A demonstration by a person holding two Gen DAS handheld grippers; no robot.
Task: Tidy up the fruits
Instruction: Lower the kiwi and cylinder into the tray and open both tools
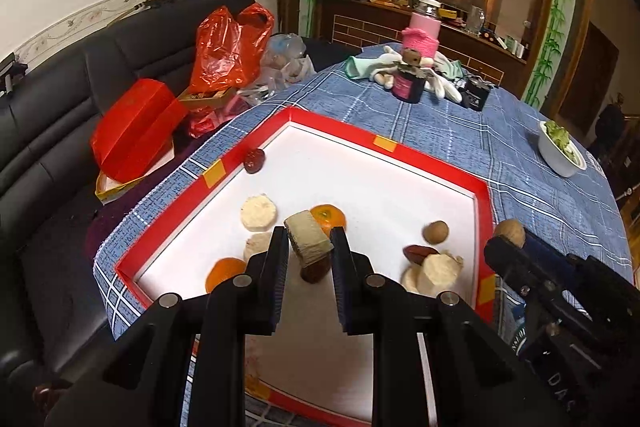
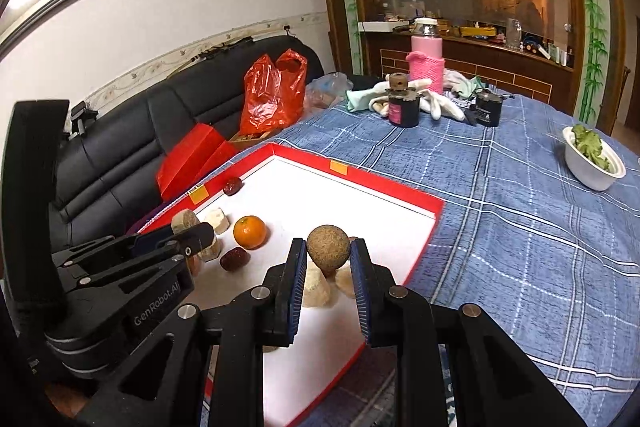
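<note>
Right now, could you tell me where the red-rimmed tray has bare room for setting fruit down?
The tray's far half is bare, between the yellow-tagged back rim and the tangerine. Only a red date sits at its left rim. The near end is crowded with pale chunks, dates and both loaded claws.

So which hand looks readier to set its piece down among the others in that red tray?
Probably the left. Its gripper holds the pale cut chunk over the red tray's white floor, beside similar slices. The right gripper holds a brown round fruit nearer the tray's edge.

Tray (image 1: pixel 482 203) far half bare; tangerine (image 2: pixel 249 231), dates, pale chunks crowd near half.
</note>
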